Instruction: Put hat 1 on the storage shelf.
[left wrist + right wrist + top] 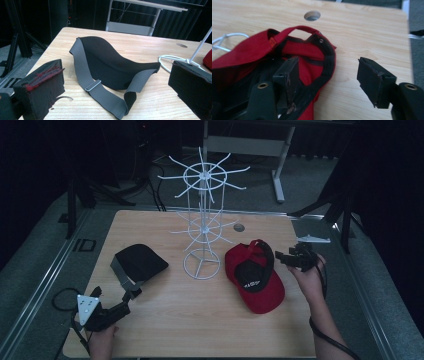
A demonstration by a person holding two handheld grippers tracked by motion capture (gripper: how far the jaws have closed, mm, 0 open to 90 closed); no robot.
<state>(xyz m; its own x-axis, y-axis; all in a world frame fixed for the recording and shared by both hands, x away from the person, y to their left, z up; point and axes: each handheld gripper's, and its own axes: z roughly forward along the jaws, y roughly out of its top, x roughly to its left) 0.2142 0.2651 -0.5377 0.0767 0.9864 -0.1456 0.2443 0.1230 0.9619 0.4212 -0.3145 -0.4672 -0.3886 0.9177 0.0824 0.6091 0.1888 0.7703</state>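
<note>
— Red cap (255, 276) first: where do you have it?

— It lies upside down on the wooden table (200, 330), just right of the white wire rack (202, 220). Your right gripper (295, 257) sits at its back rim with the jaws spread wide; in the right gripper view one jaw reaches inside the cap by the rear band and the other stands outside over bare wood. Nothing is pinched yet.

— And the black cap (140, 262)?

— On the table left of the rack's base ring, its grey strap (100, 87) trailing toward you. Your left gripper (131, 296) is low beside that strap, jaws also wide, holding nothing.

— So how far along are you?

— Barely begun, I'd judge. Both caps are on the table and every rack arm is bare; gripping, lifting and hanging remain for each.
</note>
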